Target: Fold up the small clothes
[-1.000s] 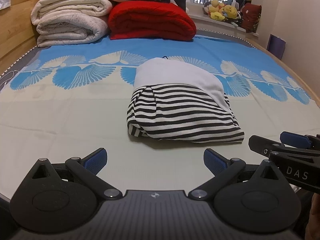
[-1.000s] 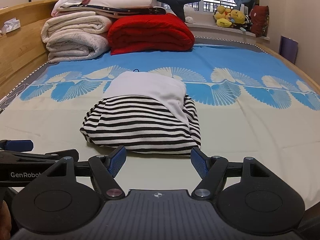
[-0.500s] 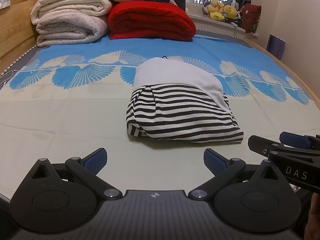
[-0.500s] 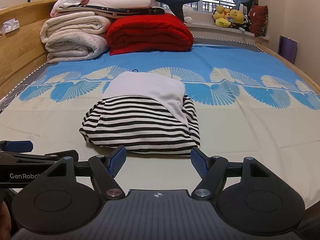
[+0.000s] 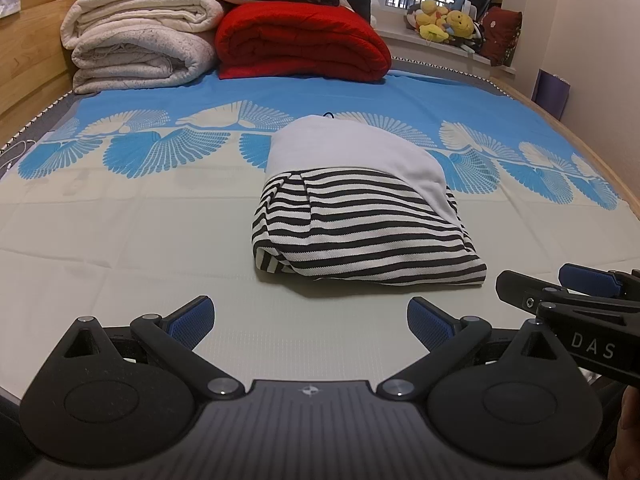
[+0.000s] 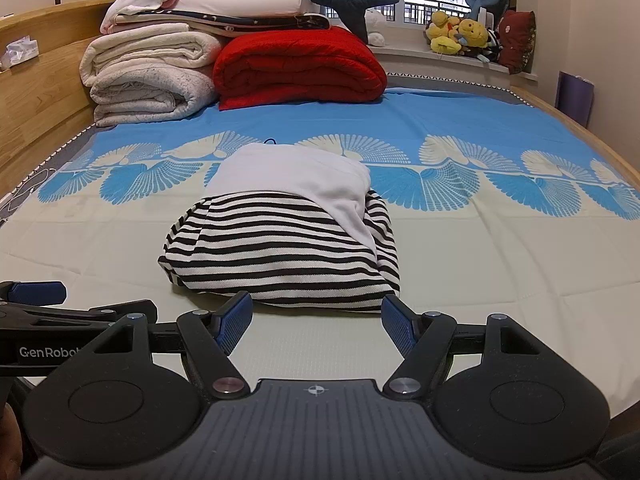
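Nothing of note was found to have moved since the earlier frames: both grippers were kept where they had been, and the garment was left undisturbed. In the left wrist view the left gripper (image 5: pixel 308 320) was seen with its blue pads spread wide and nothing between them, held low above the pale sheet and just short of the garment's near edge. In the right wrist view the right gripper (image 6: pixel 316 322) was likewise released and empty, its pads set to either side of the near hem without being pressed on it. The two tools were held side by side, each showing at the edge of the other's view, which suggested a pause rather than a reach. The striped garment (image 5: pixel 360 236) was laid in the middle of the bed (image 5: pixel 120 240) as a compact bundle, its white part (image 5: pixel 352 152) folded over the back and top of the black-and-white stripes; by that arrangement the fold was judged to be done or nearly so. Farther off, at the head of the bed, a red quilt (image 5: pixel 300 44) and a stack of cream blankets (image 5: pixel 140 52) were piled well apart from the garment, so that the working area was kept free.
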The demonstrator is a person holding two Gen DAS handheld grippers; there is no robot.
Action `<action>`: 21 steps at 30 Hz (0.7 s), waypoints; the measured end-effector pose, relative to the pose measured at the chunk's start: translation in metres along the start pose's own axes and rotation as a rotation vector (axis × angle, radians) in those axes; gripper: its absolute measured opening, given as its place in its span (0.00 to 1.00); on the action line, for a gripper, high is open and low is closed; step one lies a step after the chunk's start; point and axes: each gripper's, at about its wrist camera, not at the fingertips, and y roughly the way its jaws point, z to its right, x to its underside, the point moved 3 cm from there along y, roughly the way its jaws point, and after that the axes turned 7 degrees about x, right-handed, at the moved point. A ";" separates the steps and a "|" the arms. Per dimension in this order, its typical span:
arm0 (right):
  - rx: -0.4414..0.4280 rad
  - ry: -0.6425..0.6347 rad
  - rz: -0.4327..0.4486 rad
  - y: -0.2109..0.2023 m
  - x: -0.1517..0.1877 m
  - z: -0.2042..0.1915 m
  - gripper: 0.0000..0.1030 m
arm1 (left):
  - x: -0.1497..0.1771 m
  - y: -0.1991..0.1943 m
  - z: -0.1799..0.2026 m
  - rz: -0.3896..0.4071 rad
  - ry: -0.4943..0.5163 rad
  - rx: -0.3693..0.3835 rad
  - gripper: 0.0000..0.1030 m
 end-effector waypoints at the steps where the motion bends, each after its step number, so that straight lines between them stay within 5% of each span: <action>1: 0.000 0.000 0.000 0.000 0.000 0.000 0.71 | 0.000 0.000 0.000 0.000 0.000 0.000 1.00; 21: 0.011 0.006 -0.004 0.000 0.001 0.001 0.70 | 0.002 0.000 0.005 0.000 0.004 0.016 1.00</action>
